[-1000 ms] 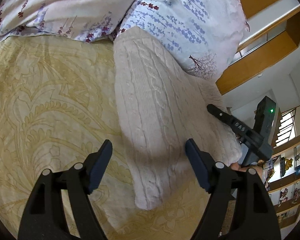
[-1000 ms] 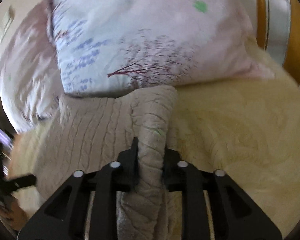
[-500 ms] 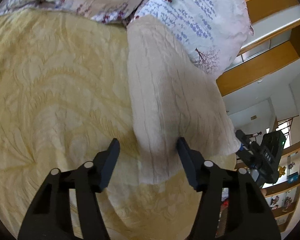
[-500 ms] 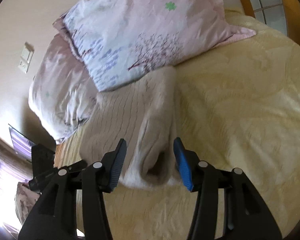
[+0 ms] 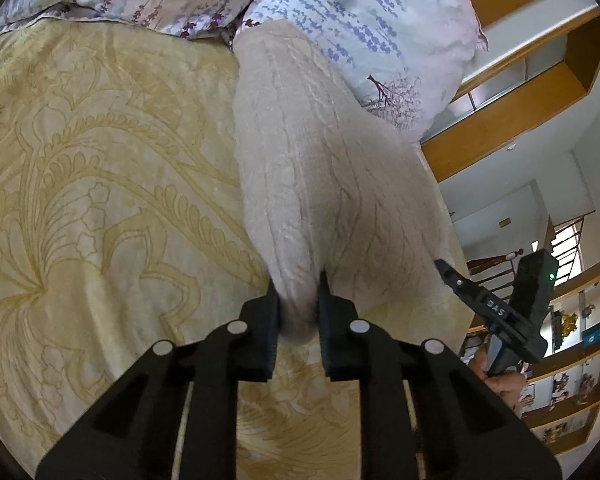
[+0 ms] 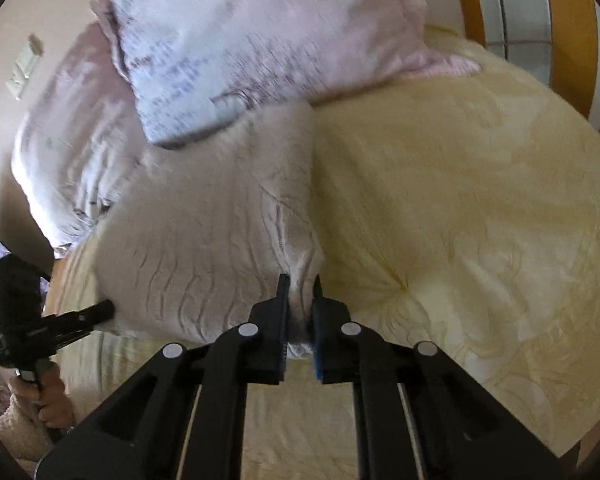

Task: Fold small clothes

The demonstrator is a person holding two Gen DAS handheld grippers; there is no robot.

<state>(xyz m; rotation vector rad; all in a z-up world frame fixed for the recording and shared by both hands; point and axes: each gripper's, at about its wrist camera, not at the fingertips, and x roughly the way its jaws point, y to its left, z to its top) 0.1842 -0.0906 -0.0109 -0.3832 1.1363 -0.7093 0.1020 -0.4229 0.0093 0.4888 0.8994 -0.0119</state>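
A cream cable-knit sweater lies folded lengthwise on the yellow bedspread, its far end against a pillow. My left gripper has its jaws closing on the sweater's near left end, with the knit bunched between the pads. In the right wrist view the sweater is blurred. My right gripper has its jaws closing on the near right corner, with cloth pinched between them. Each gripper shows in the other's view at the sweater's near edge: the right gripper and the left gripper.
Two floral pillows lie at the head of the bed. Wooden window frames stand beyond the bed, and shelves with small items at the right. A hand holds the left gripper's handle. The bedspread spreads wide to the right.
The left jaws came in from wide open and pinched the sweater's near end. The right jaws let go of the fold, opened, shifted back and closed again on the near corner.
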